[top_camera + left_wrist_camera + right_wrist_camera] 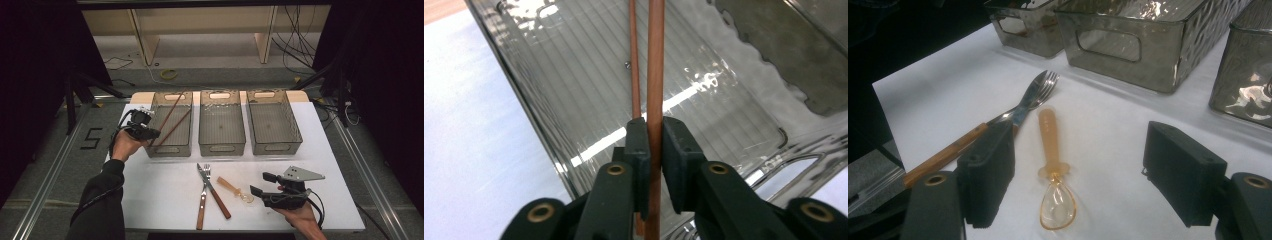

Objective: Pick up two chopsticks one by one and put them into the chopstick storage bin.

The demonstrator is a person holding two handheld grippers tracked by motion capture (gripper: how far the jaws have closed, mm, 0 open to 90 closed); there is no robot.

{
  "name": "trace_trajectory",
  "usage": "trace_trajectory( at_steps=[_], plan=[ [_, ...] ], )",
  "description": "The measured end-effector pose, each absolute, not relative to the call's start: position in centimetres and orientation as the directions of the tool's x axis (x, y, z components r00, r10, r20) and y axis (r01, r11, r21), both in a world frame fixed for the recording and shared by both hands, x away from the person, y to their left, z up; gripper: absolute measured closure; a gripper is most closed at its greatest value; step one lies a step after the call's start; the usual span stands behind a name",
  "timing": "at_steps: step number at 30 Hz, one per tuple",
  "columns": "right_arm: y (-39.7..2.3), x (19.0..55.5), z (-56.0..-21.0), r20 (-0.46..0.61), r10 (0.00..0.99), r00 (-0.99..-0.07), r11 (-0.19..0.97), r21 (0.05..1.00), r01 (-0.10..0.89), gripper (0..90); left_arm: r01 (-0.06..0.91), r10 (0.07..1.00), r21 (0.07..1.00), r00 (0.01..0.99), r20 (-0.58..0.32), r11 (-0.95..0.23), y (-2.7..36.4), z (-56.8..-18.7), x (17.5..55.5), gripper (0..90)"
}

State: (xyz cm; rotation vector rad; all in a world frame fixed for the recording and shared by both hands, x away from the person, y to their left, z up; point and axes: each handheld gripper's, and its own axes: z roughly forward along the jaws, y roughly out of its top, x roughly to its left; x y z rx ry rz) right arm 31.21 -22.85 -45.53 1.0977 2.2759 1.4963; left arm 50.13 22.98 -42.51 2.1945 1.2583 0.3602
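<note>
- The step in hand looked like sorting cutlery into bins: the left gripper (150, 133) held a chopstick (655, 65) over the left bin (156, 150), at the table's far left.
- Its jaws were clamped on that chopstick, which ran up between the pads (640, 145) and on over the bin floor; a second chopstick (634, 60) lay just beside it, outside the grip as far as could be told.
- Next move, as a judgement: open the jaws so the chopstick drops into the bin, then lift clear of its wall.
- The right gripper (1080, 175) hovered near the table's near edge with jaws wide apart, gripping nothing.
- The spoon (1053, 170) lay on the table between those jaws, untouched, its bowl nearest the gripper.
- The fork (1035, 92) and knife (216, 192) lay crossed just to the spoon's left, towards the near edge.
- The middle bin (221, 147) and right bin (275, 147) looked empty.
</note>
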Motion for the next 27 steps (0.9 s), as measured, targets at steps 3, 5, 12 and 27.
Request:
trace_trajectory(
  at_steps=[3, 5, 12, 27],
  plan=[
    [-22.8, 31.2, -45.5, 0.222, 0.678, -0.701, 0.208, 0.856, 0.472, 29.7, 0.699, 0.858, 0.611, 0.509, -0.061, -0.371, 23.1, -42.4, 50.0, 74.2],
    [-22.9, 31.2, -45.5, 0.221, 0.678, -0.701, 0.208, 0.857, 0.472, 29.7, 0.698, 0.862, 0.622, 0.502, -0.073, -0.354, 23.1, -42.3, 49.8, 66.9],
    [-22.9, 31.2, -45.5, 0.221, 0.678, -0.701, 0.208, 0.857, 0.471, 29.7, 0.664, 0.841, 0.67, 0.529, -0.109, -0.331, 22.9, -41.5, 48.2, 43.9],
    [-22.4, 32.3, -44.6, 0.206, 0.683, -0.701, 0.239, 0.844, 0.481, 28.1, 0.537, 0.791, 0.802, 0.596, -0.141, -0.262, 22.3, -41.5, 43.9, 24.4]
  ],
)
